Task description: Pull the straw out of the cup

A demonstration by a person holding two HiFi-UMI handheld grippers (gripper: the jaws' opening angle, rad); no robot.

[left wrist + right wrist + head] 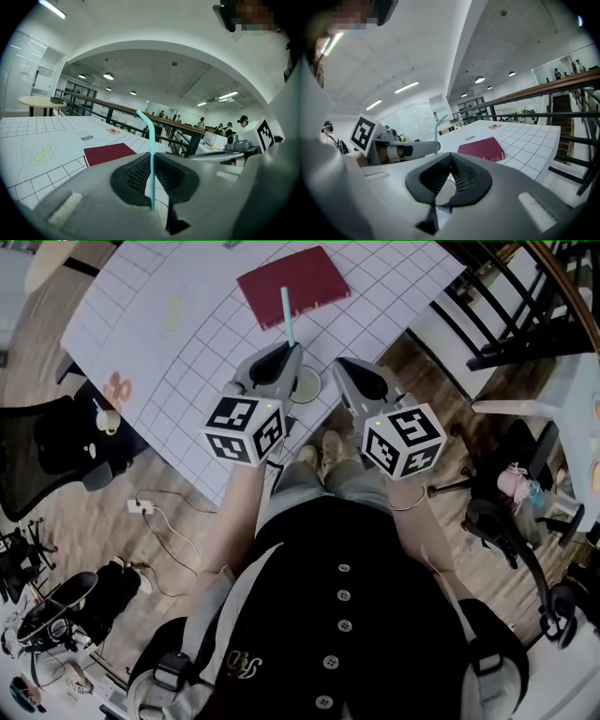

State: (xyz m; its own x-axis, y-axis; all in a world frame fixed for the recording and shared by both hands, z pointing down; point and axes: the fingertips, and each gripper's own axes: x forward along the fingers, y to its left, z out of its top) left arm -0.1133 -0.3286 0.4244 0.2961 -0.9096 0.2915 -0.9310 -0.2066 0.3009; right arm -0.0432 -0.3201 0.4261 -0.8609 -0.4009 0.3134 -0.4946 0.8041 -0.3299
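Note:
A teal bendy straw [287,315] stands up out of my left gripper [286,352], which is shut on it. In the left gripper view the straw [152,154] runs upright between the black pads of the left gripper [152,157], its bent top leaning left. The cup [309,385] shows as a pale round rim on the gridded table [187,343], below and between the two grippers. My right gripper [349,367] hangs just right of it. Its pads meet at the tips of the right gripper [451,157], and the cup [443,193] shows underneath. Nothing shows pinched between them.
A dark red book [292,282] lies on the table beyond the straw. Orange scissors [117,388] lie near the table's left edge. Black chairs [56,460], a black railing [511,306] and cables on the wooden floor [155,517] surround the table.

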